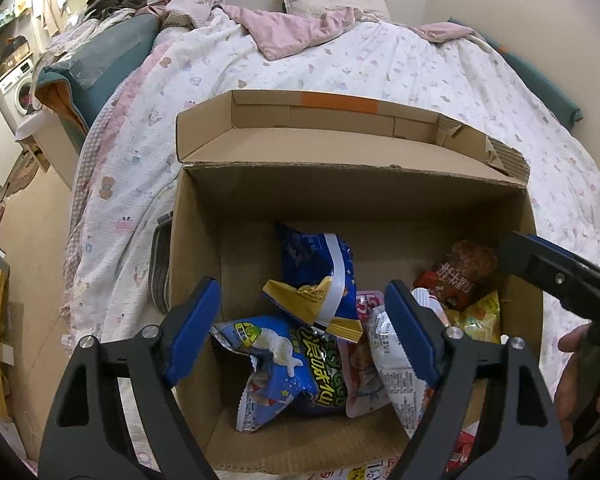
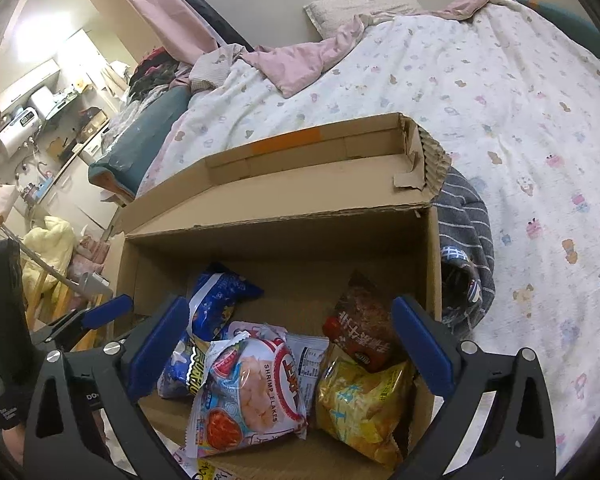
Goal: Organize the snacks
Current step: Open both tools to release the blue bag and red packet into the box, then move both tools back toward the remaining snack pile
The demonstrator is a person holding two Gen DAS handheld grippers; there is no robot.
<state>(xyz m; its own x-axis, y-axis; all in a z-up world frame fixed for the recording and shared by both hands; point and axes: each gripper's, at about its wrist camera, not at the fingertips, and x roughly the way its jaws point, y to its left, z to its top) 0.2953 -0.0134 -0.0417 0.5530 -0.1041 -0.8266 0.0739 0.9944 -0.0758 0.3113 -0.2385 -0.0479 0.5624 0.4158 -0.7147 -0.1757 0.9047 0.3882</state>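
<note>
Left claw (image 1: 300, 332): jaws spread wide, nothing between them, positioned above the near half of the cardboard box (image 1: 204, 208). Right claw (image 2: 296, 348): jaws likewise spread wide and holding nothing, positioned over the box's near right portion; in the left wrist view it enters from the right edge of the frame.

Box: sits on the bed (image 1: 440, 64), which is covered by a white patterned quilt (image 2: 500, 92). Its lid flap (image 1: 340, 136) is folded back toward the top of the frame. The box's long axis runs left to right in both views.

Contents, all in the lower centre of each frame:
- Dark blue bag (image 1: 316, 264), propped upright against the far wall of the heap, long axis roughly vertical in frame.
- Light blue bag (image 1: 268, 364), lying flat, lower left of the pile.
- Shrimp flakes bag (image 2: 248, 388), printed face up, tilted with its top toward the upper left.
- Yellow bag (image 2: 360, 404), lying beside the shrimp flakes bag on its right, touching it.
- Red-brown bag (image 2: 364, 328), leaning against the box's right side, long axis upright.

A grey striped cloth (image 2: 464, 232) lies just beside the box's right wall.
</note>
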